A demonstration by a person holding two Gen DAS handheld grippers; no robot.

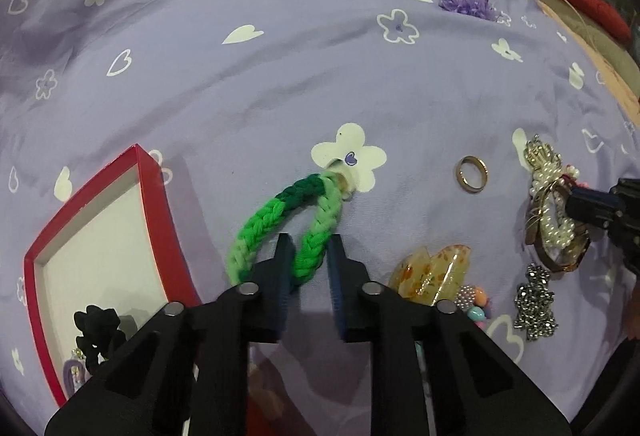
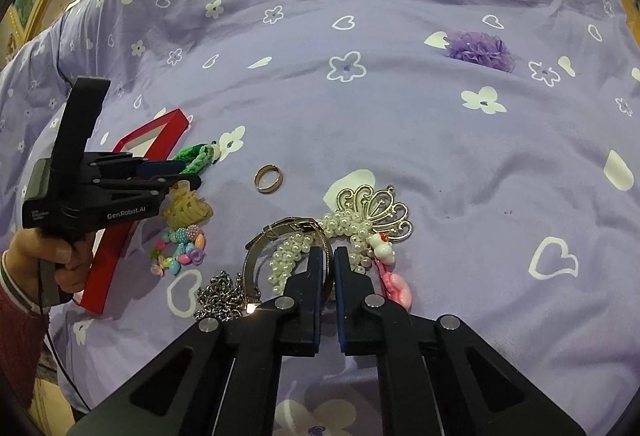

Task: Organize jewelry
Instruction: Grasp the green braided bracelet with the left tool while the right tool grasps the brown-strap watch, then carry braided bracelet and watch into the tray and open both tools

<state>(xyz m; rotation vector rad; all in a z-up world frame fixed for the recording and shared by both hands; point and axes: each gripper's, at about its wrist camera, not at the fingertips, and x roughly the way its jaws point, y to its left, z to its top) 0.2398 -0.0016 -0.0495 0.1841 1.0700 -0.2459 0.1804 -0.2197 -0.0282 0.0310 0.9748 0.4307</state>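
Note:
My left gripper (image 1: 310,242) is shut on one strand of a green braided bracelet (image 1: 280,212), which lies on the purple bedsheet; it also shows in the right wrist view (image 2: 196,156). A red box (image 1: 156,204) with a white inside stands to its left and holds a black scrunchie (image 1: 96,328). My right gripper (image 2: 328,256) is nearly closed over a pile of pearl strands (image 2: 304,248) and a metal bangle (image 2: 280,232); whether it grips them is unclear. A gold ring (image 1: 472,174) lies between the two grippers.
A crown brooch (image 2: 376,206), a pink charm (image 2: 396,286), a silver chain (image 2: 224,296), a coloured bead bracelet (image 2: 184,248) and an amber hair claw (image 1: 436,276) lie around. A purple fabric flower (image 2: 480,50) sits farther back.

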